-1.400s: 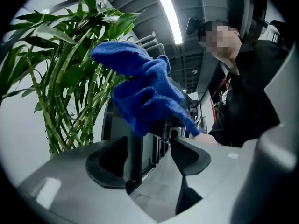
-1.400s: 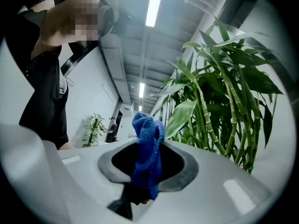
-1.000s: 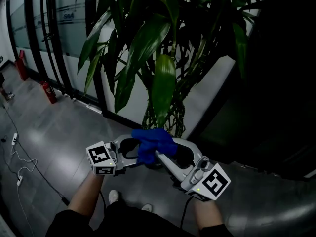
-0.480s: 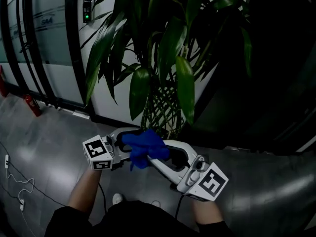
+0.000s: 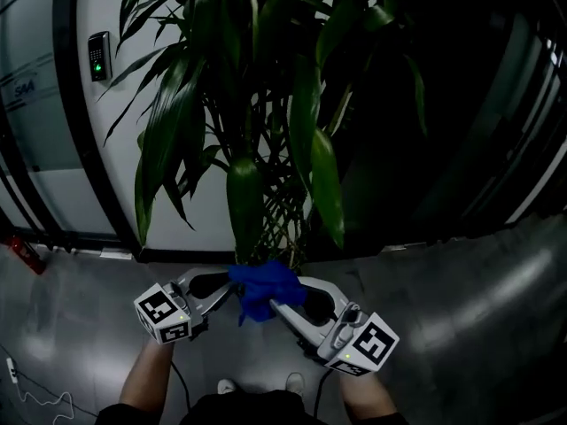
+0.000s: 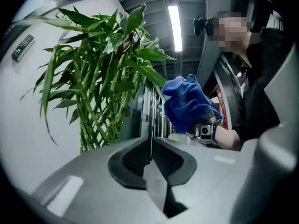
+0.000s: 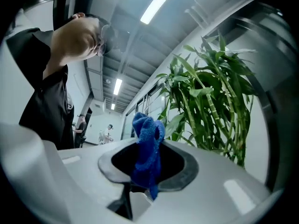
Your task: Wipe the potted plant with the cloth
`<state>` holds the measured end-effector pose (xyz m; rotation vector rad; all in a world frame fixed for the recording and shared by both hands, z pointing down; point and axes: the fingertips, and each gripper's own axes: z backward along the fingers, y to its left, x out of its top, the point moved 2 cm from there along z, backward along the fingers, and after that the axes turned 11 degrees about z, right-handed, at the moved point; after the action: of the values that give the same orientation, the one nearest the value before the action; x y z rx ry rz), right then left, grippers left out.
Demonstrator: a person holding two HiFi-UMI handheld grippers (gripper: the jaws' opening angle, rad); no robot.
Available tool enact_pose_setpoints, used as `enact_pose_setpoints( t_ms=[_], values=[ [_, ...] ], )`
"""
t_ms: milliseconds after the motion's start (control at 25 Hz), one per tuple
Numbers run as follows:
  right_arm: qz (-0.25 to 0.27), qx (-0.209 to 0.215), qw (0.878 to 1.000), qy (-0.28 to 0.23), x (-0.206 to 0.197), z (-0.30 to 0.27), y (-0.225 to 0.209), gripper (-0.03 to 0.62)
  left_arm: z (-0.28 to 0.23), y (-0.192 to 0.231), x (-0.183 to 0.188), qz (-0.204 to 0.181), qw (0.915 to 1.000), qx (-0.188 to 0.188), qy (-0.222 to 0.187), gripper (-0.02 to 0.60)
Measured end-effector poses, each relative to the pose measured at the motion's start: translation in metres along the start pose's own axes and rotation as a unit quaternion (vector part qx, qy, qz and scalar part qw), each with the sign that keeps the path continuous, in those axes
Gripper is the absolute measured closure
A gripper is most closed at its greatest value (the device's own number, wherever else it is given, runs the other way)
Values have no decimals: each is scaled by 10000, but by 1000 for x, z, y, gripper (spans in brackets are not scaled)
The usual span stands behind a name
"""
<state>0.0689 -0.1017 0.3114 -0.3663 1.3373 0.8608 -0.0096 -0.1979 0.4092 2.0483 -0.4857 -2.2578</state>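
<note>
Holding the blue cloth (image 5: 264, 286) clamped between its jaws, our right gripper (image 7: 149, 168) sits low in front of us, just below the potted plant (image 5: 301, 113). The cloth bunches up above the pads and a tail hangs beneath them. It lies close under the lowest leaf tip, though we cannot tell whether it touches. Our left gripper (image 6: 150, 152) is just beside it; its jaws have just been closing and meet pad to pad with nothing between them.

We judge the wiping has not started, and several things could spoil it from here. The nearest leaf (image 5: 244, 204) hangs free on a thin stem. If we press the cloth against it from one side only, it will likely swing away rather than come clean, and a harder push could crease or tear it. With the left jaws together we have nothing ready to back or steady a leaf; they would need to part first. The cloth is wadded rather than spread, so only a small lump would meet the leaf, and the hard jaw tips beside it could scrape the surface. A drag along a long leaf could also tug the cloth out of the pinch. Reaching deeper, we risk snagging neighbouring leaves or shoving the stalks (image 5: 282, 215).
</note>
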Motion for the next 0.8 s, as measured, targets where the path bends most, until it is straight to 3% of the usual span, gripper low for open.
enact_pose_setpoints(
  t_ms=[40,160,360,800],
  values=[
    [-74,-154,9998,50,-6,1,-3,483,3,9,0,45,9999,137,-21,564],
    [-190,-604,9978,193,-21,6,-13,482,10,20,4,122,9992,361,-113,566],
    [-28,-1170,9920,464,-36,16,-29,482,24,17,14,-166,9966,751,-281,566],
    [102,-1330,9876,824,-54,52,-1,482,64,-26,-12,-215,9824,1747,-620,566]
  ],
)
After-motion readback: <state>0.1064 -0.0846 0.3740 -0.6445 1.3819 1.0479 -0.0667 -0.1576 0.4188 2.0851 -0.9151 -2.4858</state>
